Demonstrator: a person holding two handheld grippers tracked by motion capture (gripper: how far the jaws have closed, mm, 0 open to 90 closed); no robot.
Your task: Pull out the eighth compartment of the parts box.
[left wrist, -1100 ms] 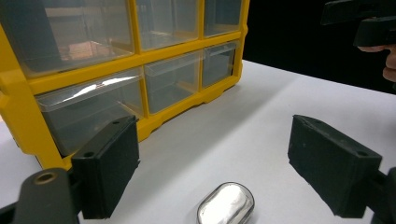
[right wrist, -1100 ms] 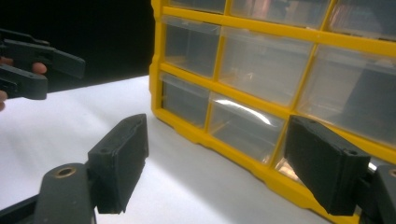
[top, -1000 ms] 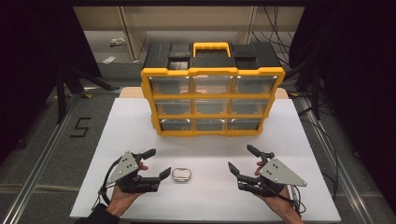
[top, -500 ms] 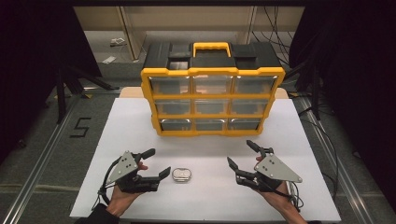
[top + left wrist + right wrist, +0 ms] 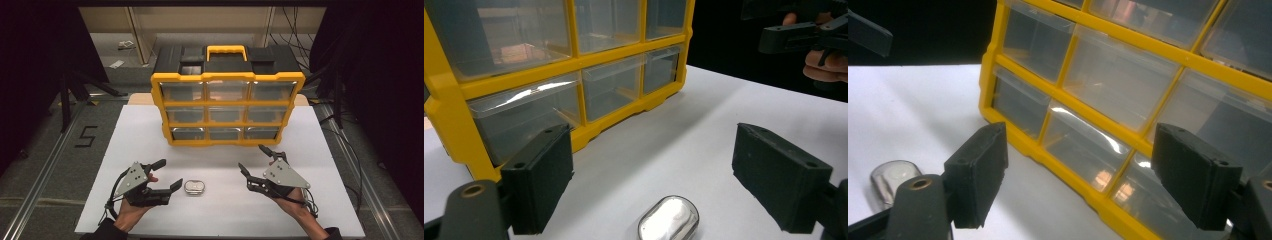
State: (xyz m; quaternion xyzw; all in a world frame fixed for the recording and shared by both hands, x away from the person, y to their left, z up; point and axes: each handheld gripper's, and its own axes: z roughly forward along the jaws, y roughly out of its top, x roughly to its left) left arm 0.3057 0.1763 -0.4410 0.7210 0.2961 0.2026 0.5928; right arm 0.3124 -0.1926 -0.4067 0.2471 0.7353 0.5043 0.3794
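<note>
You can read one mark: a dark "5" (image 5: 87,136) on the grey floor (image 5: 50,165), left of the tabletop (image 5: 310,165). It looks taped on, though that is hard to tell. Nothing else carries legible lettering.

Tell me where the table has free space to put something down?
Bare: the strip between the yellow drawer organizer and the two grippers, plus the table's left and right margins. Crowded: the near middle, where the small metal tin lies between the left gripper and the right gripper.
</note>
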